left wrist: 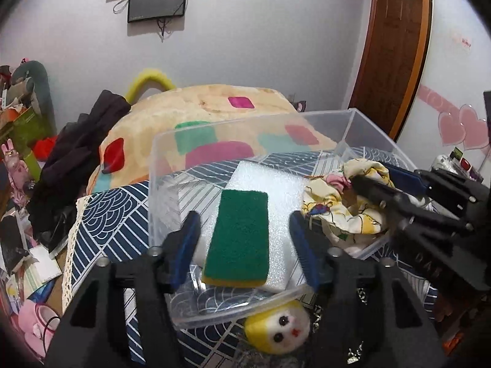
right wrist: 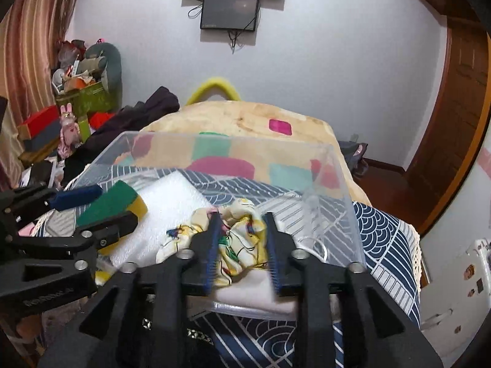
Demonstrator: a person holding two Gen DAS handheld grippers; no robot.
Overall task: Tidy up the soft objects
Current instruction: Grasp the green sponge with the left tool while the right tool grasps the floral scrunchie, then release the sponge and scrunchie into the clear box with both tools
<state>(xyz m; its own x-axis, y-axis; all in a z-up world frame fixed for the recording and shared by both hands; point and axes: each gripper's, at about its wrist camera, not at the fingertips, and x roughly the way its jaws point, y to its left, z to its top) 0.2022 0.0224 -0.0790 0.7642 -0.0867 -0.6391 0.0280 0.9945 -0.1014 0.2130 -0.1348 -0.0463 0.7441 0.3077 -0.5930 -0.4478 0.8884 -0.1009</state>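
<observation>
A clear plastic bin [left wrist: 159, 184] stands on the blue patterned cloth. Inside lie a white foam block [left wrist: 276, 181], a green-and-yellow sponge [left wrist: 239, 239] on top of it, and a crumpled yellow printed cloth [left wrist: 343, 211] at the right. My left gripper [left wrist: 245, 230] is open, its fingers either side of the sponge, not touching it. My right gripper [right wrist: 242, 224] is open around the printed cloth [right wrist: 239, 239] inside the bin [right wrist: 346, 202]. A small yellow-and-white plush face [left wrist: 282, 331] lies on the cloth in front of the bin, under my left gripper.
A folded blanket with coloured patches [left wrist: 214, 107] lies behind the bin. Dark clothes [left wrist: 79, 153] are piled at the left. Boxes and clutter [right wrist: 76, 98] fill the far left. A wooden door [left wrist: 396, 46] is at the right, screens [right wrist: 230, 12] on the wall.
</observation>
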